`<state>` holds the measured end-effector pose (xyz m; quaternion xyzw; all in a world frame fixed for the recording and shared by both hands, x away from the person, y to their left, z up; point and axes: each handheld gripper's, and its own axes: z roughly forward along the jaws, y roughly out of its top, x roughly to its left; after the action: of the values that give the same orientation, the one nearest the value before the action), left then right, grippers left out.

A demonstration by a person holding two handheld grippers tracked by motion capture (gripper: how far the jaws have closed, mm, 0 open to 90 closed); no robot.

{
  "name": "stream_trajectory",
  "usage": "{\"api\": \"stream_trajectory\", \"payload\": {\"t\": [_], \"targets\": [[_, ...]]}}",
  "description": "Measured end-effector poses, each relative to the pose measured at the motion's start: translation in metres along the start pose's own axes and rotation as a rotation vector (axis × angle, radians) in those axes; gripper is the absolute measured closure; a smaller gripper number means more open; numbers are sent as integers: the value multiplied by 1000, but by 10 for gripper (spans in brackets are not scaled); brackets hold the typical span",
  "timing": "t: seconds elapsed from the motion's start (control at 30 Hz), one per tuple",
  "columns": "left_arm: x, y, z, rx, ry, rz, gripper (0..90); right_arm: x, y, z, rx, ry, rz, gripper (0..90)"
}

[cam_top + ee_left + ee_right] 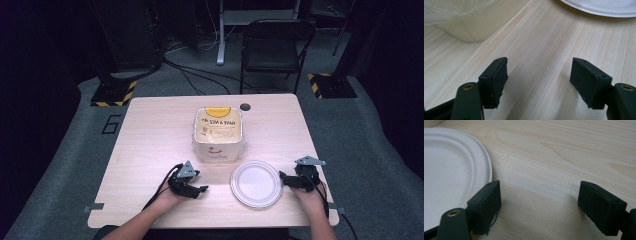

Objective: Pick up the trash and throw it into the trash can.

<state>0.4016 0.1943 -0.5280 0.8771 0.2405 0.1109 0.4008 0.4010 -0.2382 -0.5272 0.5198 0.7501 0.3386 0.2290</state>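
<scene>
Broadly, the light wooden table takes up the middle of the high view, its near edge partly cut off by the person's forearms coming in from the bottom. Behind it, on the dim grey floor, a dark folding chair stands among cables; the room beyond is too dark to read.

On the table, toward the far side, sits a translucent plastic container with a printed yellow-and-cream lid. The lettering on the lid is too small and blurred to make out, and what is inside cannot be told. In the left gripper view a pale corner of the container is cut off by the top edge.

Just in front of the container, toward the right, lies a white paper plate, flat and bare. It is near the container but apart from it. The left gripper view catches a sliver of the plate's rim at the top, and the right gripper view shows its ridged edge, cropped at the left.

The left gripper rests low over the table left of the plate, well apart from it. Its jaws stand wide apart in its own view, with bare wood between them.

The right gripper sits at the plate's right edge, jaws spread wide and holding nothing; one jaw is just beside the rim, and whether it touches cannot be told.
</scene>
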Motion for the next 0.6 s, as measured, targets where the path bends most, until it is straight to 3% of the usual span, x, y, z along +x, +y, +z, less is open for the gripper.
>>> {"api": "stream_trajectory", "payload": {"t": [0.43,0.6], "targets": [[0,0,0,-2,-1,-10,334,0,0,0,-1,1,-3,185],[0,4,-1,22,5,-12,357,0,0,0,-1,2,-3,186]]}}
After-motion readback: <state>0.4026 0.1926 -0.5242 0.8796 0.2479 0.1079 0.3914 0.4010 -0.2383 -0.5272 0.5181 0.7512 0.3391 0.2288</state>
